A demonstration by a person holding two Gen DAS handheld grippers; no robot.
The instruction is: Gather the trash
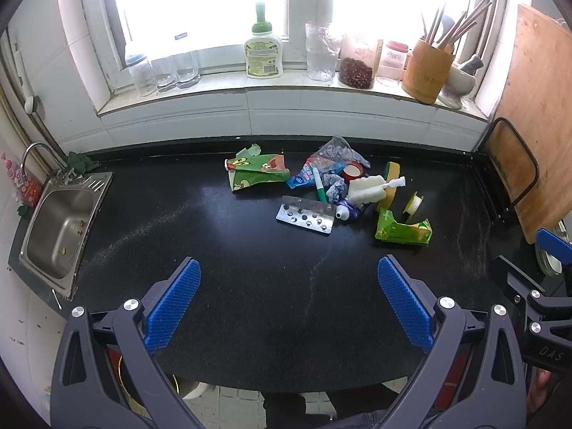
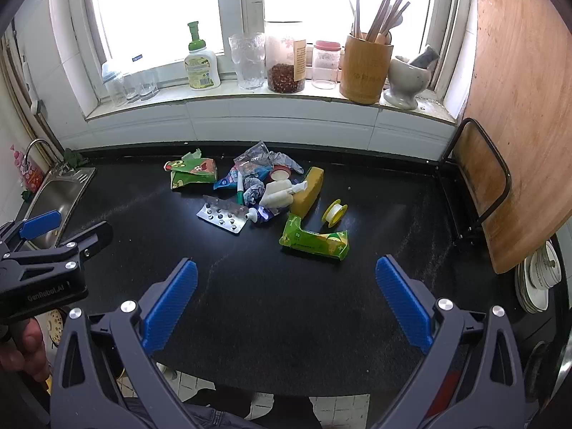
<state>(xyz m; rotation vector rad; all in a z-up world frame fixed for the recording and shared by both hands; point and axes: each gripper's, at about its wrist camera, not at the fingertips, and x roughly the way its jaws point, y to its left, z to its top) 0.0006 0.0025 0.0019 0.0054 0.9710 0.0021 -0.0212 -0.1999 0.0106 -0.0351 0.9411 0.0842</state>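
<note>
Both grippers, left gripper (image 1: 289, 298) and right gripper (image 2: 286, 298), hang wide apart and empty over the near countertop (image 1: 250, 268). Beyond them the trash pile (image 1: 321, 189) lies untouched toward the back wall; collecting hasn't visibly begun, nor any bin appeared.

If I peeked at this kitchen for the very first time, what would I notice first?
Probably the messy pile of trash in the middle of the black counter: a green snack wrapper, a silver pill pack, a yellow sponge and a green carton. Next, the two blue-tipped tools up front, the left hand-held gripper and the right hand-held gripper, both open and empty. Bright windows glow behind, with a metal sink on the left.
</note>
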